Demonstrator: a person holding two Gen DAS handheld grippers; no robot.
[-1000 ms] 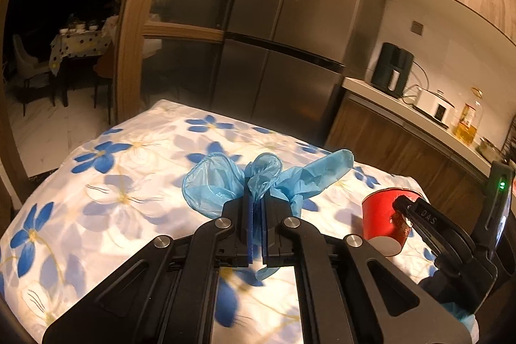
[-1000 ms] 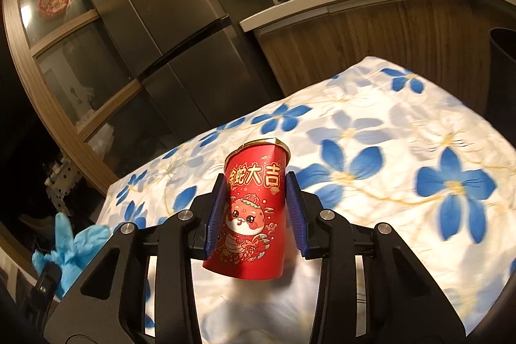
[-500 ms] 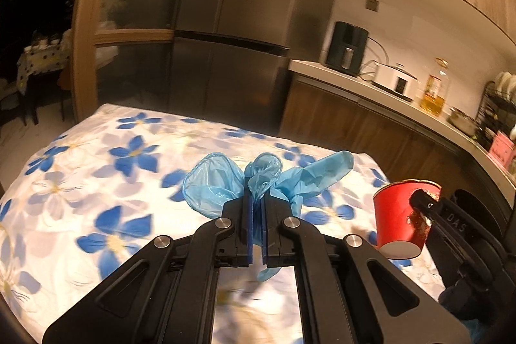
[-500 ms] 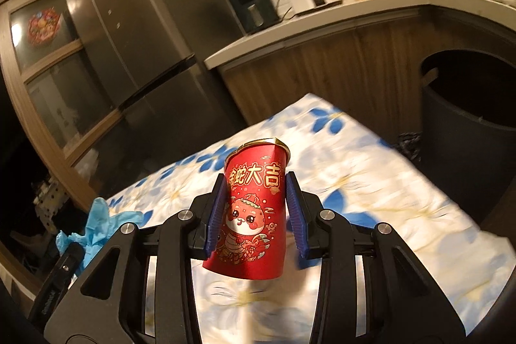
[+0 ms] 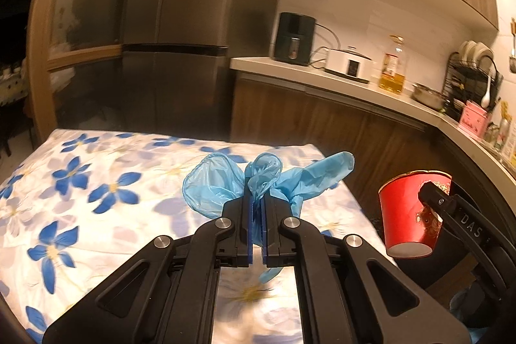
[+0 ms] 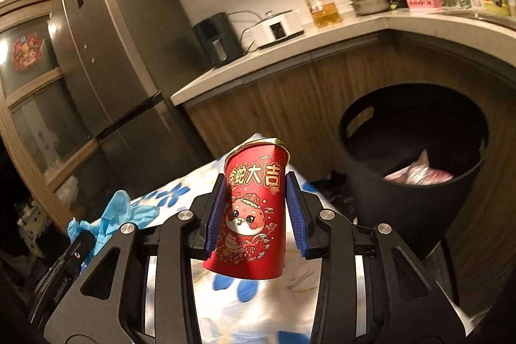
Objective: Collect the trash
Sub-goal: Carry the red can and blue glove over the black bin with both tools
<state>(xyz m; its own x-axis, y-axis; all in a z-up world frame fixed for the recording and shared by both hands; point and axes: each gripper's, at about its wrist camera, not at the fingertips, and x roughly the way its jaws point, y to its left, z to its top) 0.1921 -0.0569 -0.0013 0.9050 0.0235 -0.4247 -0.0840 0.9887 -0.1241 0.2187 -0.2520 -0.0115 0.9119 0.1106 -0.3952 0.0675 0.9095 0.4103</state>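
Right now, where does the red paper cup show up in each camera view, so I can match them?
Left wrist: red paper cup at right edge, clamped in the right gripper.
Right wrist: cup at centre, between the blue pads.
Shared landmark: white cooker on the counter.

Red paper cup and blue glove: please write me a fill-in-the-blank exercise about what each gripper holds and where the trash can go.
1. The right gripper is shut on a red paper ____.
2. The left gripper pinches a crumpled glove of ____ colour.
3. The black bin stands below the kitchen ____.
4. The tablecloth has a pattern of blue ____.

Missing words: cup; blue; counter; flowers
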